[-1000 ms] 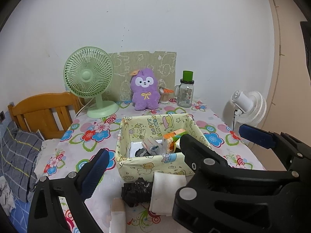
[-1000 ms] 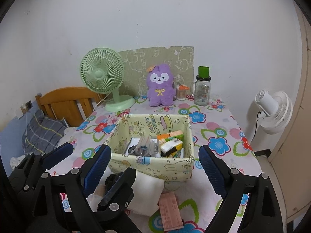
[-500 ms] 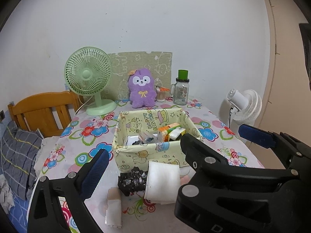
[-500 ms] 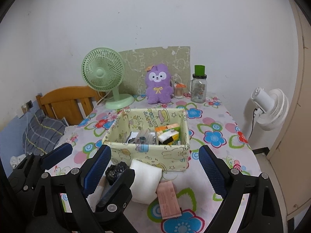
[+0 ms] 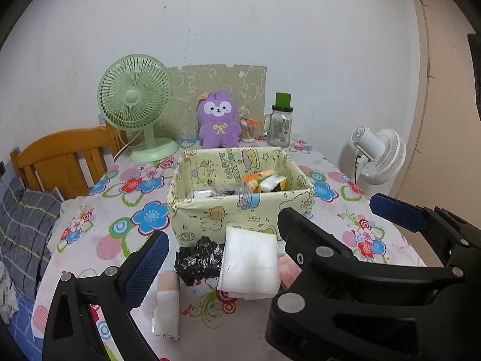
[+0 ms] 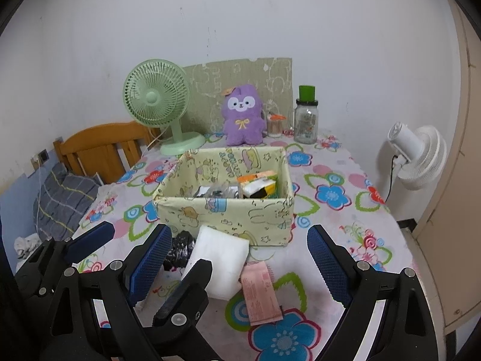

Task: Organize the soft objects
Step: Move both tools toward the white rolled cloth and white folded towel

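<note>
1. Your right gripper (image 6: 237, 255) gapes wide, holding nothing.
2. Your left gripper (image 5: 270, 231) stands equally spread, empty.
3. The white folded cloth (image 5: 249, 266) lies on the floral tablecloth (image 5: 126, 204), touching the yellow fabric bin (image 5: 240, 210).

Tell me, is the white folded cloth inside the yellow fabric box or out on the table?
Out. The white cloth lies on the tablecloth in front of the box.

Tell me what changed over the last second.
Both tongs, left and right, drew back from the fabric box, so more of the near tablecloth shows, including the whole pink packet. Nothing was gripped or released. White pad, black bag and box stayed put; both tongs stayed open.
</note>
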Tool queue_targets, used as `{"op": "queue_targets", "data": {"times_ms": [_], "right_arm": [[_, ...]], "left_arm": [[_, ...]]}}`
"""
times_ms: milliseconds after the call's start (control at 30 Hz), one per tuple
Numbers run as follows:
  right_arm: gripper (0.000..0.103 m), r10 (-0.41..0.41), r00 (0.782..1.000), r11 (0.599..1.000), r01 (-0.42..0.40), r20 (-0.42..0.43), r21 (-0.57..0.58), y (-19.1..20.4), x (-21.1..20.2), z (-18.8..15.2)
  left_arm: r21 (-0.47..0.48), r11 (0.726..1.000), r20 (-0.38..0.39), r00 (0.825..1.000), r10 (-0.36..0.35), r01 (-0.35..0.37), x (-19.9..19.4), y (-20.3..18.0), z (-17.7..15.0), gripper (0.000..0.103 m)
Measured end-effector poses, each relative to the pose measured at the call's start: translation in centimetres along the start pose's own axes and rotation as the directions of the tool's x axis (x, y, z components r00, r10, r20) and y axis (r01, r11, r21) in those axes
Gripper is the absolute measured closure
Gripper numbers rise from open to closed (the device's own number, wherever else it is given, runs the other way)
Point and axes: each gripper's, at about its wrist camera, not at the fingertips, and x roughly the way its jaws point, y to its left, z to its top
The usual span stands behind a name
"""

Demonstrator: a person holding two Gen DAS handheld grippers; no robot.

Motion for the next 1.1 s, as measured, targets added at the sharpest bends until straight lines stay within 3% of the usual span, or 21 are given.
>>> {"op": "queue_targets", "data": {"times_ms": [400,533,633,1100], "right_arm": [[0.01,-0.006,0.999,1.0,0.005,-0.05,-0.003,0.7,2.7,-1.1],[0.01,-0.001,0.997,1.0,0.002,-0.075,0.009,0.7,3.9,-1.4],[0.009,0.002,0.996,1.0,-0.001,-0.092,0.008,0.9,4.7,-1.6],[0.009,0.032,0.987,1.0,-0.031,-0.159,0.007,2.5,7.9,-2.6]], "left_arm": [[-0.016,1.0,-0.049,0.999,0.015,-0.016,2.1,1.1,-1.3,0.003],[-0.007,0.997,-0.056,0.996,0.072,-0.072,2.9,1.5,-1.6,0.003],[-0.015,0.997,-0.073,0.995,0.073,-0.074,3.5,2.0,-1.9,0.003],[-0.049,0.995,-0.14,0.987,0.083,-0.091,5.8,4.5,-3.2,0.014]]}}
